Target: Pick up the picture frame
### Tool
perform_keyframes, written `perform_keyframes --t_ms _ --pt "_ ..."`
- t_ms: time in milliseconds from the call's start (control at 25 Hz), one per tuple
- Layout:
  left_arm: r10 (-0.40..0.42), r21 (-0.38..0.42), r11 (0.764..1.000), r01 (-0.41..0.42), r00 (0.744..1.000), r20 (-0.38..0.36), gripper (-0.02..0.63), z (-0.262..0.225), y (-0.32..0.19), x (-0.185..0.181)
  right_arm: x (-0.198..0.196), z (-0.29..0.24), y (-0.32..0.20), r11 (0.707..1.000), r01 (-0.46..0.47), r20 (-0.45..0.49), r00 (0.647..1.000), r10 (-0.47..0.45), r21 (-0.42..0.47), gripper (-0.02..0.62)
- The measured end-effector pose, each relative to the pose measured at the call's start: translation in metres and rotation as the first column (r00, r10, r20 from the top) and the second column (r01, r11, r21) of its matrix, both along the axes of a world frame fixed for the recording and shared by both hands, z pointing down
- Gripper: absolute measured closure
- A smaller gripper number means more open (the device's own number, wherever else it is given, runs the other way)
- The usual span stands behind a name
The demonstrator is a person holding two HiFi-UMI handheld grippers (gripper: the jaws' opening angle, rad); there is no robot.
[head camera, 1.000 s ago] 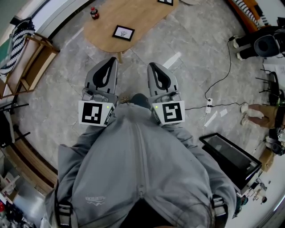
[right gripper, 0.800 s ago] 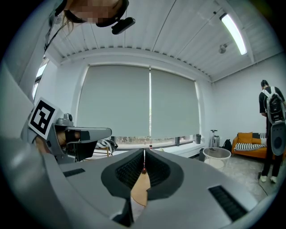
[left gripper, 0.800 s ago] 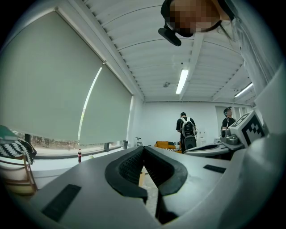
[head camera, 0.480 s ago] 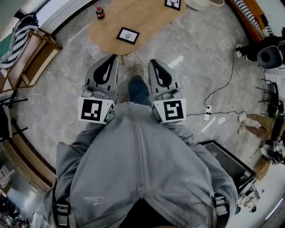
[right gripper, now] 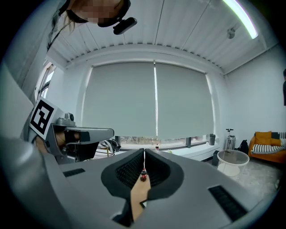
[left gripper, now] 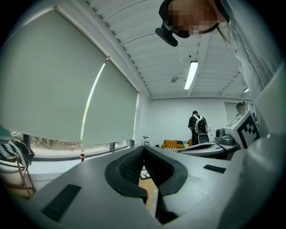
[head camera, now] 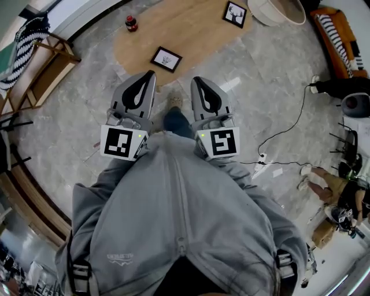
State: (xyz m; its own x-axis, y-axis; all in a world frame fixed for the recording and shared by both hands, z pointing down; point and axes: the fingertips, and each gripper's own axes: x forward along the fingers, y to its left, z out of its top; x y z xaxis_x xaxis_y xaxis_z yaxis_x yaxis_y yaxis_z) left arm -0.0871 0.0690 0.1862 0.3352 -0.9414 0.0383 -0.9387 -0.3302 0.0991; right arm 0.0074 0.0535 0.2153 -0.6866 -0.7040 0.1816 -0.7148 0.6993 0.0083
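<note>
Closer than a second ago, the wooden table [head camera: 191, 29] has slid down toward me, and a second frame [head camera: 235, 14] now shows at 1 o'clock. The picture frame [head camera: 166, 59] I take as my target lies flat on the table at 12 o'clock, ahead of the left gripper [head camera: 149, 77]; the right gripper [head camera: 197, 82] rides beside it. Both pairs of jaws are pressed together with nothing between them. I judge the frame light and stiff, its glazed face slick and breakable, so I'd pinch the dark border at one edge, not the middle.
</note>
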Motion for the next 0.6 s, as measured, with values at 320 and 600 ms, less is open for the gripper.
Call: perform_keyframes --t_ms 320,600 --pt "-0.077 0.012 0.997 0.077 0.997 -0.005 0.588 -0.011 -0.058 0.006 0.004 -0.011 -0.067 0.997 0.071 0.027 0.997 -0.071 0.018 0.563" --pt "-0.147 0.017 0.989 0.147 0.989 0.002 0.588 -0.013 -0.097 0.008 0.006 -0.005 -0.112 0.989 0.146 0.0 0.989 -0.146 -0.01 0.563"
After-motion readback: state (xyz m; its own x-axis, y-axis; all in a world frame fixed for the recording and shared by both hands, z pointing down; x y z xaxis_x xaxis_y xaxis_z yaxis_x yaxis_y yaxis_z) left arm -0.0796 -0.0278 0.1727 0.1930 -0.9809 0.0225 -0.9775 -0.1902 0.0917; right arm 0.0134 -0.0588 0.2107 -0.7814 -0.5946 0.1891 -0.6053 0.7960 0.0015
